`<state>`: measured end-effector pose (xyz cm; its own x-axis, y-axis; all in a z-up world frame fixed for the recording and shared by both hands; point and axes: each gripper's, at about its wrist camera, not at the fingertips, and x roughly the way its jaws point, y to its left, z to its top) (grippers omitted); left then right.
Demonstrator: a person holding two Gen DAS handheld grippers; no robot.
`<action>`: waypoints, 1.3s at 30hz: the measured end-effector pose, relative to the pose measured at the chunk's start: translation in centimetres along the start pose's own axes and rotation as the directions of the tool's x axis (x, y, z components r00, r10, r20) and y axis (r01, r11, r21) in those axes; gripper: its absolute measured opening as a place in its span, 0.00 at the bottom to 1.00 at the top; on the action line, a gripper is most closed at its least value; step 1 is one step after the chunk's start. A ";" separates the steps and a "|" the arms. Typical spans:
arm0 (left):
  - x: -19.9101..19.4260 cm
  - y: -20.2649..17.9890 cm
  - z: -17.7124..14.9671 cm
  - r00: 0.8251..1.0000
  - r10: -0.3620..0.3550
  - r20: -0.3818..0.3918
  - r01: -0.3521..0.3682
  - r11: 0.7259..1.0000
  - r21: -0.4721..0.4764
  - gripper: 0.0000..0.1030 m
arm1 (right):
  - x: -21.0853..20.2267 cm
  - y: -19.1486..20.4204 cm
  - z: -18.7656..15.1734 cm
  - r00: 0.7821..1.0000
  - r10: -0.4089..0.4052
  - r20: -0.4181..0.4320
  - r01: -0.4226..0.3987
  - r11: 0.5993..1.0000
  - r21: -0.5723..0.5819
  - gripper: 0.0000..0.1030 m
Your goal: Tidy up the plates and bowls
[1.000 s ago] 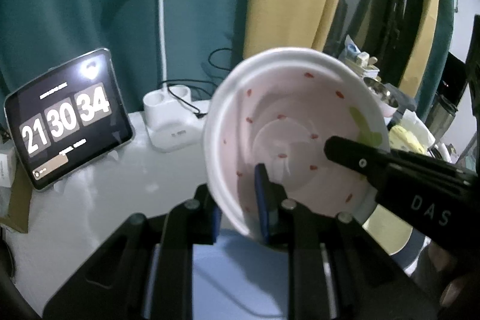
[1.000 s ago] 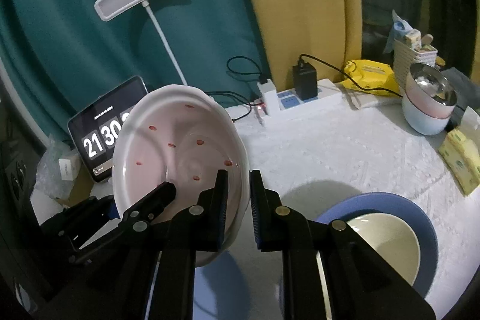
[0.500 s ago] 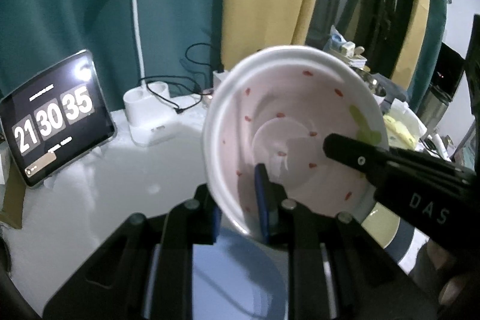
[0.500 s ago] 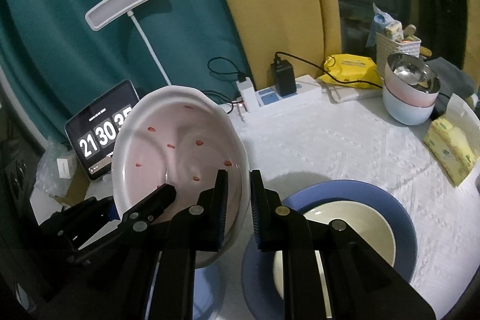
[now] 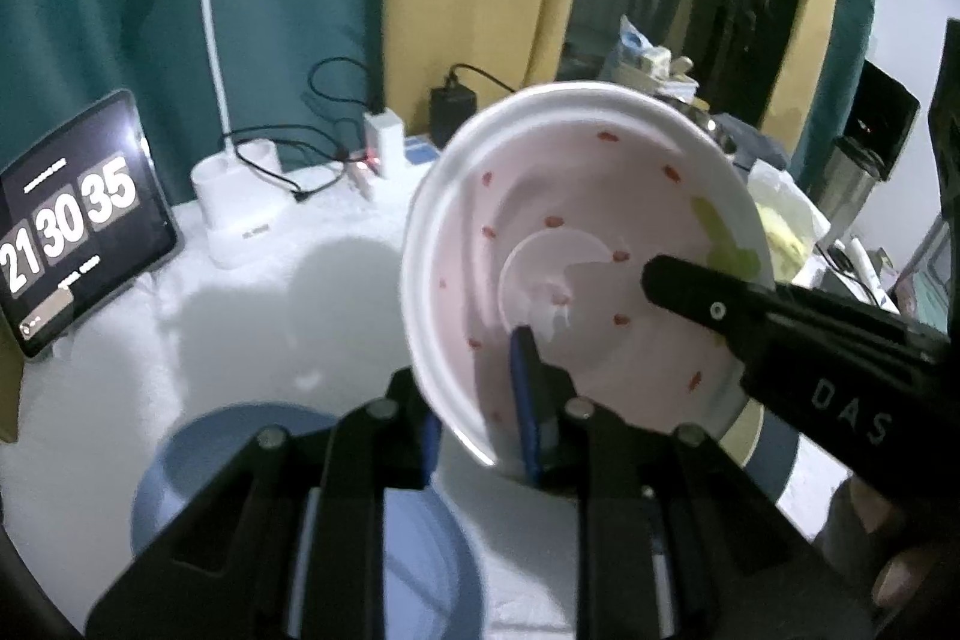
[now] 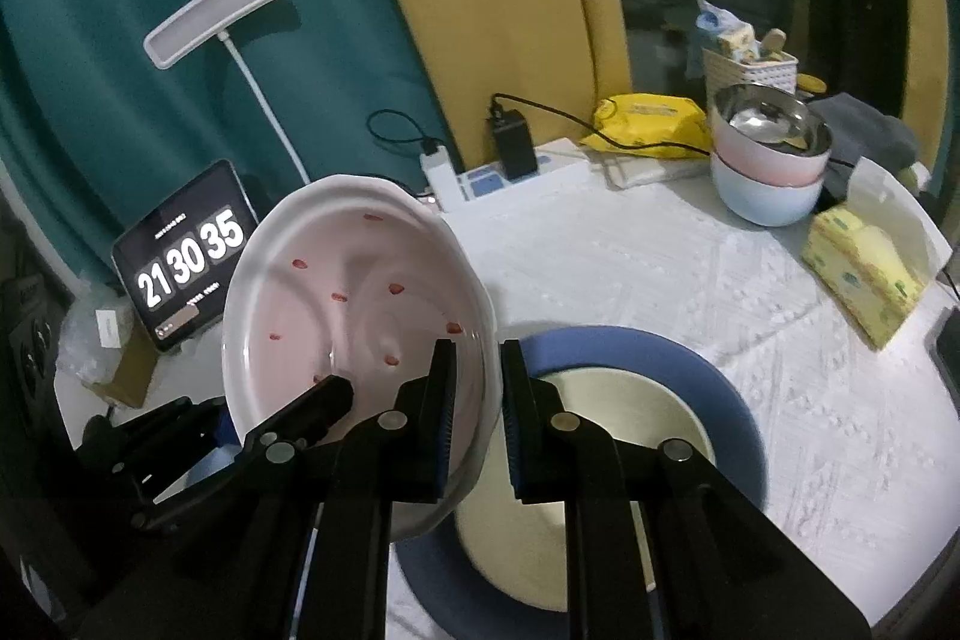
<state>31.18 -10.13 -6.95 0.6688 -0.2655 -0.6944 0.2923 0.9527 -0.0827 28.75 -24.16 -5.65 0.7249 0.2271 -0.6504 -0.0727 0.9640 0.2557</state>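
Crockery of this kind looks stiff, glazed and breakable: the pink plate (image 6: 354, 316), deep-welled with red flecks, is held tilted in the air above the white table (image 6: 660, 268), and both grippers pinch it by the rim. The left gripper (image 5: 480, 430) clamps the near-left edge, one blue pad inside the well and one behind; the right gripper (image 6: 477, 418) grips the near-right edge the same way, rim between its pads. I judge it moderately heavy and slippery, so two opposed rim holds suit it better than one, and squeezing harder risks chipping. Just right of it and below lies a cream plate (image 6: 612, 436) nested on a blue plate (image 6: 708, 382), probably the stack it joins; another blue plate (image 5: 240, 460) lies near left. Stacked bowls (image 6: 771, 166) stand far right.
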 end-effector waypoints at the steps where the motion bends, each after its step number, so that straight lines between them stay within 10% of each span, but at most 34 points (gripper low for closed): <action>1: 0.2 -0.4 -0.2 1.000 -0.005 -0.006 0.005 1.000 0.004 0.21 | -0.1 -0.3 -0.1 1.000 -0.003 -0.001 0.003 1.000 0.002 0.15; 39: 3.3 -5.9 -3.0 0.996 0.008 -0.093 0.003 0.993 0.116 0.27 | 1.3 -7.1 -3.3 0.989 -0.071 -0.127 0.079 0.995 0.058 0.18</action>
<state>29.63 -16.20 -10.89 0.6044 -0.2430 -0.7587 0.3715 0.9284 -0.0014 27.93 -30.21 -10.69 0.6353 0.1736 -0.7525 0.0250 0.9693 0.2447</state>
